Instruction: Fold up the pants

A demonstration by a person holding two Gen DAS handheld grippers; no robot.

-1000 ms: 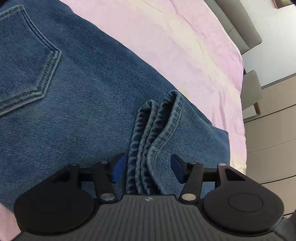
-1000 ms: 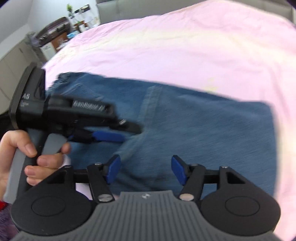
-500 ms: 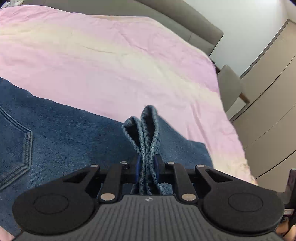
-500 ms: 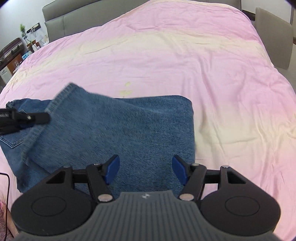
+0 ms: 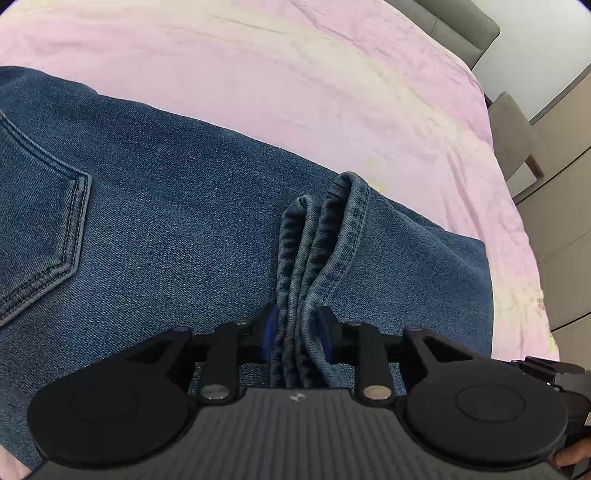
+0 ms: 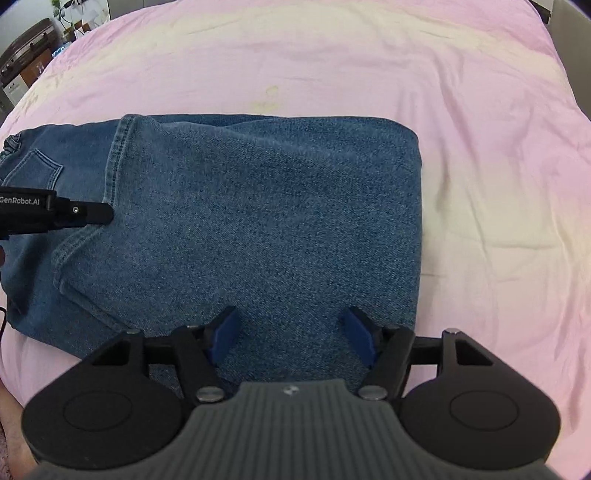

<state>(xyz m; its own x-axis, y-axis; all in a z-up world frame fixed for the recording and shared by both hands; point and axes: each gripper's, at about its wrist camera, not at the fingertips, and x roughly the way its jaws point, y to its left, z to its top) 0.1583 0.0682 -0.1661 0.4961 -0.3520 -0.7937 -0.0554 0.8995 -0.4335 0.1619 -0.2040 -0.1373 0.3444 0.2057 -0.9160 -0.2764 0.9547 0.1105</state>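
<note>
bunched denim hem [image 5: 317,266] between jaws

My left wrist camera sits close above the jeans [image 5: 177,221], facing the far headboard [image 5: 458,26]; my right looks from higher across the same jeans [image 6: 258,206] and pink bedspread [image 6: 480,147].

Blue denim pants [image 6: 258,221] lie folded over on the pink bed [image 6: 369,66], stacked hems [image 5: 314,258] bunched upright.

Jeans [image 6: 258,221] on pink bedspread [image 6: 480,147]
</note>
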